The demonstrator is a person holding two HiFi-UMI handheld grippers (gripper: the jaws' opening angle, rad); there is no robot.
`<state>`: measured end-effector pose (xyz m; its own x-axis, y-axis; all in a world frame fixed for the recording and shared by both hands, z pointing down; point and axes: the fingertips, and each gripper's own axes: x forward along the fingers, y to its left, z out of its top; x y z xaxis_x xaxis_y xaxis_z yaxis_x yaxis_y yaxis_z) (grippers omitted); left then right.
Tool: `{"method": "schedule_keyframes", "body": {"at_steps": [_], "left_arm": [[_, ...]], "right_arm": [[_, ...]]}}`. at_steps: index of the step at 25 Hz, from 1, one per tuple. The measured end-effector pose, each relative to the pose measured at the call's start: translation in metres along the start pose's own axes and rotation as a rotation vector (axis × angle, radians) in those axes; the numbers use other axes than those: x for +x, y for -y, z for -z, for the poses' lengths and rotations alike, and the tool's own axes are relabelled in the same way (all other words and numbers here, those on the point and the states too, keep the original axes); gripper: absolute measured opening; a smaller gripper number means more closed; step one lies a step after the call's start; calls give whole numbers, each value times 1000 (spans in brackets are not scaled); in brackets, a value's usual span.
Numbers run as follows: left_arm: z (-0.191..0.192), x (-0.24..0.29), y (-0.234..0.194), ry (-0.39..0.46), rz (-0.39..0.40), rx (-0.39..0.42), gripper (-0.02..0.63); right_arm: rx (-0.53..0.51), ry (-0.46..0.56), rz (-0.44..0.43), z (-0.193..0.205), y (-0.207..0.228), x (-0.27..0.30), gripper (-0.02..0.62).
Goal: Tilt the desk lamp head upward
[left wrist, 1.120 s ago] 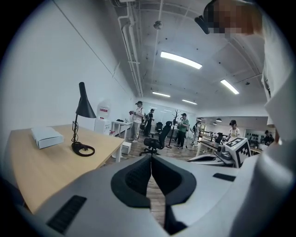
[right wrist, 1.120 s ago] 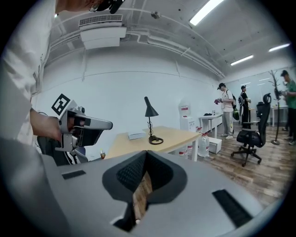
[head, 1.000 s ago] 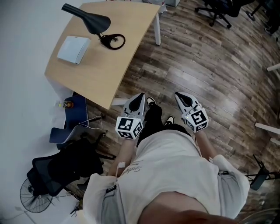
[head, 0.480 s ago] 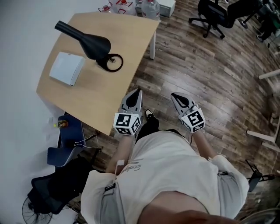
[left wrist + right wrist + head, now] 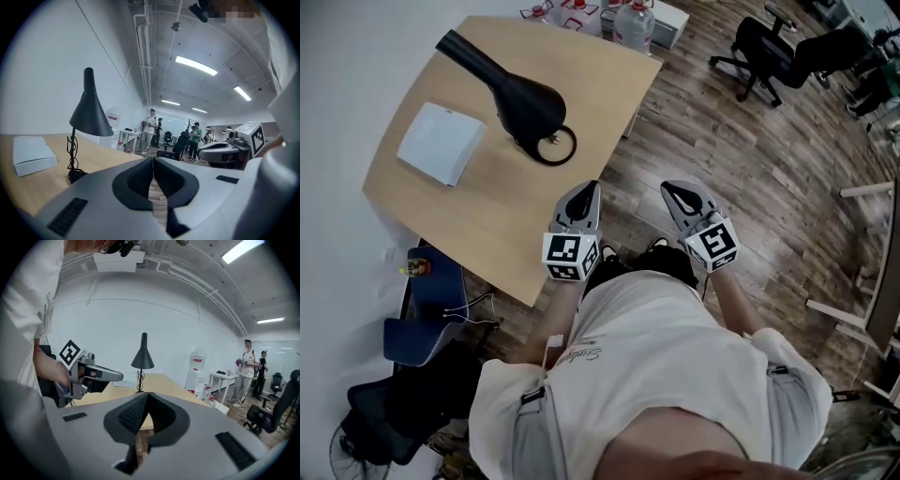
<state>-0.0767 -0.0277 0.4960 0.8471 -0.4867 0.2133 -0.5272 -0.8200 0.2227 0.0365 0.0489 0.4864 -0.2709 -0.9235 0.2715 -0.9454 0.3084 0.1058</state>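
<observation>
A black desk lamp (image 5: 523,97) stands on the wooden table (image 5: 497,216), its cone head pointing down over a ring base (image 5: 555,146). In the left gripper view the lamp (image 5: 90,117) rises at the left, an arm's reach ahead. The right gripper view has the lamp (image 5: 143,355) small and farther off. My left gripper (image 5: 588,189) hovers over the table's near edge, jaws shut and empty. My right gripper (image 5: 676,191) hangs over the floor beside the table, shut too. Neither touches the lamp.
A white box (image 5: 441,142) lies on the table left of the lamp. Water bottles (image 5: 636,19) stand past the far corner. Office chairs (image 5: 787,56) sit on the wood floor at the right. A blue chair (image 5: 422,314) and clutter crowd the left below the table. People stand far off (image 5: 151,129).
The person has stepped closer to the table. Both grippers moved forward; the left one now reaches over the table's edge. The lamp looks larger and nearer.
</observation>
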Motion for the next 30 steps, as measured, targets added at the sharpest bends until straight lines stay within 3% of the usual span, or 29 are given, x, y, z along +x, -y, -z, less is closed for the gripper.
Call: {"method": "schedule_keyframes", "body": {"at_steps": [12,21,26,30], "left_arm": [[-8,8,-59,-15,-181,-37,17],[-23,45,-99,-18,-373,-104,17],[-12,62,-109,-55,-475,-159,17],[-13,71,-121,-34,-566,-170,17]], "right_arm": [[44,-15,-176,12,26,88,-5],[51,20,-393,-5,71,199,-5],[1,-3,-554,-5,83,246,-5],[-86,-42,-646,14,87,279,-5]]}}
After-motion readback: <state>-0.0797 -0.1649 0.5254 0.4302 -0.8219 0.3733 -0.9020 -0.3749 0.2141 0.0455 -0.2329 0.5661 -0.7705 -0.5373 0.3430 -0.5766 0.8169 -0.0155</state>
